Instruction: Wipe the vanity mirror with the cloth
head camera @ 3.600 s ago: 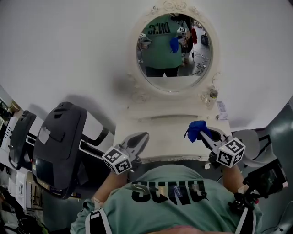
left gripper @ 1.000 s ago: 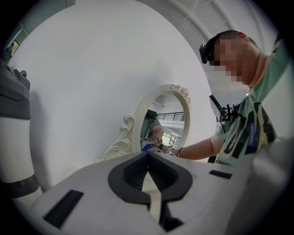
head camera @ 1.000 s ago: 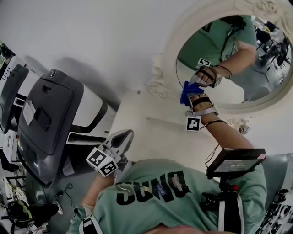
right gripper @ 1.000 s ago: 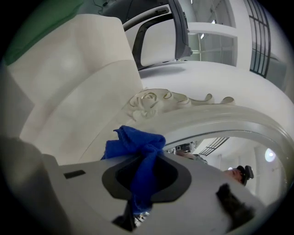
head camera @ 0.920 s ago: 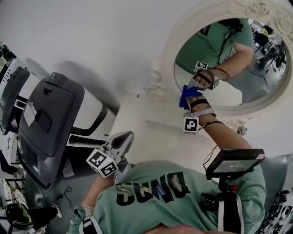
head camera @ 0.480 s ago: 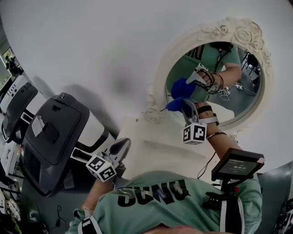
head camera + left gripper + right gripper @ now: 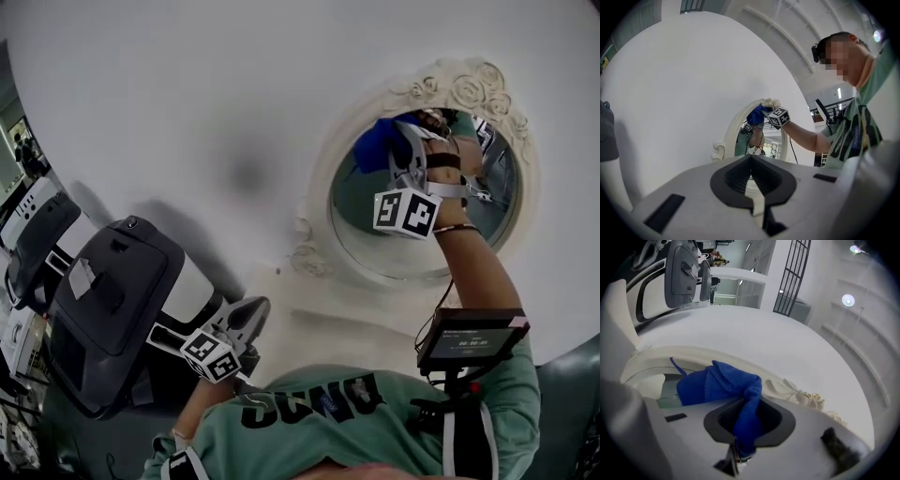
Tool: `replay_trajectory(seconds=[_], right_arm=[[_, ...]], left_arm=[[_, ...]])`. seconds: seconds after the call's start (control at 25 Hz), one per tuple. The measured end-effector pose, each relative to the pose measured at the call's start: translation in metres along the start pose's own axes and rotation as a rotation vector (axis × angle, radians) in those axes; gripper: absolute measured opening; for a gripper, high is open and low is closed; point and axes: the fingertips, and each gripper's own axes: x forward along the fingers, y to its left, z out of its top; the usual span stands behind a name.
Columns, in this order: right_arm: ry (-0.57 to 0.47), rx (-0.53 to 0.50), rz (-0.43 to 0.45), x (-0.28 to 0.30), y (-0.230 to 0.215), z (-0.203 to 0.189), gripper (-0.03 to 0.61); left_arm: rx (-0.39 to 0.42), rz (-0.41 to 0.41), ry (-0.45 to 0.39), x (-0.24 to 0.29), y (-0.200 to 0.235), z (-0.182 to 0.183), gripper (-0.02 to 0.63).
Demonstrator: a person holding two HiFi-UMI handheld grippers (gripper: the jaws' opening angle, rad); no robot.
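High on the single oval vanity mirror (image 7: 375, 248), just inside its ornate white frame, the right gripper (image 7: 403, 155) pinches the one blue cloth (image 7: 373, 143) between its two jaws, the bunched fabric lying against the glass. Lower down by the person's body, the left gripper (image 7: 246, 317) hangs over the white vanity top (image 7: 328, 323), its jaws pressed together on nothing. One black machine (image 7: 108, 305) stands to the left.

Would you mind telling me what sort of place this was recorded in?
Probably a lab or hall staged as a dressing corner, not a home: an ornate white vanity mirror above a white dressing table, with a bulky dark grey machine beside it and a high beamed ceiling overhead.
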Motion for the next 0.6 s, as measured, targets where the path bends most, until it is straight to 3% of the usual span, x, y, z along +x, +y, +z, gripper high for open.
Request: replay_trajectory(seconds=[0.28, 0.48, 0.6], right_arm=[[-0.006, -0.078, -0.069, 0.01, 0.016, 0.001, 0.051], [-0.029, -0.128, -0.026, -0.006, 0.066, -0.001, 0.051], [-0.036, -0.154, 0.056, -0.03, 0.13, -0.004, 0.051]], left_arm=[[-0.002, 0.012, 0.01, 0.002, 0.019, -0.005, 0.009], [-0.021, -0.011, 0.039, 0.013, 0.007, -0.014, 0.009], [-0.052, -0.01, 0.078, 0.008, -0.001, -0.022, 0.009]])
